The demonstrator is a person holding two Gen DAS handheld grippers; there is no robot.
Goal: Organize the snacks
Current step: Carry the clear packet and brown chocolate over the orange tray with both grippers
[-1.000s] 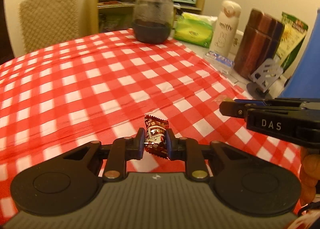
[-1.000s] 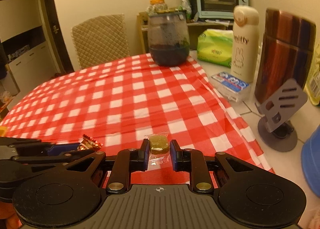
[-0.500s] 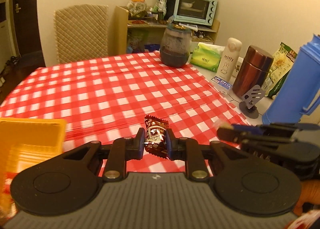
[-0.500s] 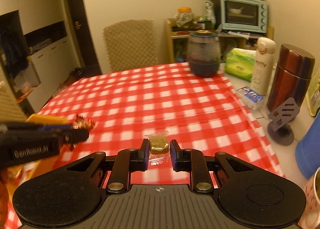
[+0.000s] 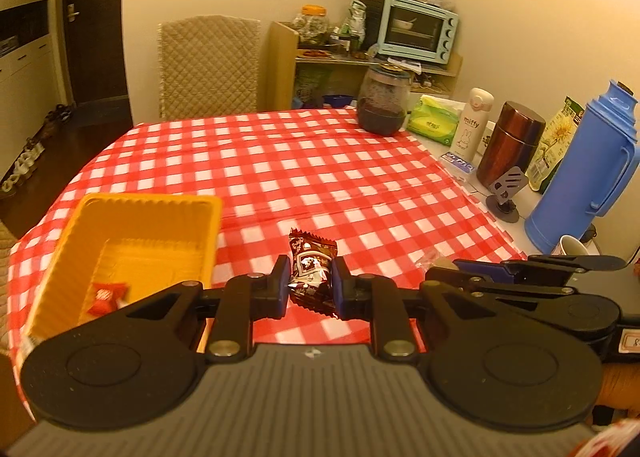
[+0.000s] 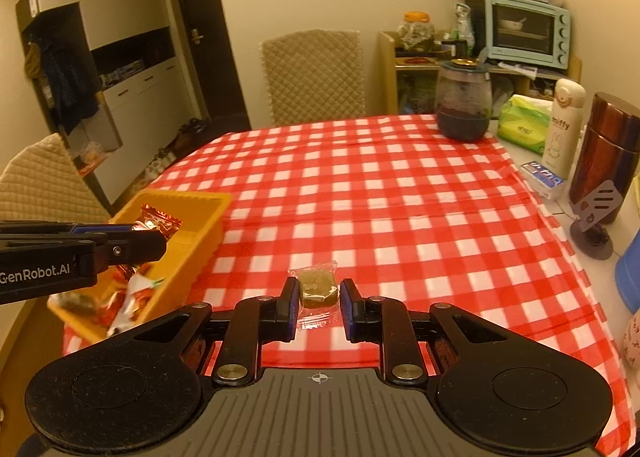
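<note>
My left gripper (image 5: 310, 284) is shut on a dark brown wrapped candy (image 5: 311, 269), held above the red-checked tablecloth. My right gripper (image 6: 319, 303) is shut on a green candy in a clear wrapper (image 6: 318, 289). An orange tray (image 5: 132, 233) sits at the table's near left, with a red wrapped candy (image 5: 105, 295) lying in it. In the right wrist view the tray (image 6: 200, 233) holds several wrapped snacks, and the left gripper (image 6: 154, 241) with its brown candy (image 6: 158, 222) hangs over it. The right gripper (image 5: 434, 267) shows at the right of the left wrist view.
A dark glass jar (image 5: 384, 103), green tissue pack (image 5: 434, 125), white miffy bottle (image 5: 472, 125), brown flask (image 5: 508, 149), phone stand (image 5: 504, 193) and blue thermos (image 5: 588, 177) line the table's right side. Padded chairs stand behind (image 6: 314, 77) and at left (image 6: 36, 185).
Both grippers have lifted and pulled back to the left with their candies still gripped. The orange tray has come into view at the lower left, and the left gripper now hangs over it.
</note>
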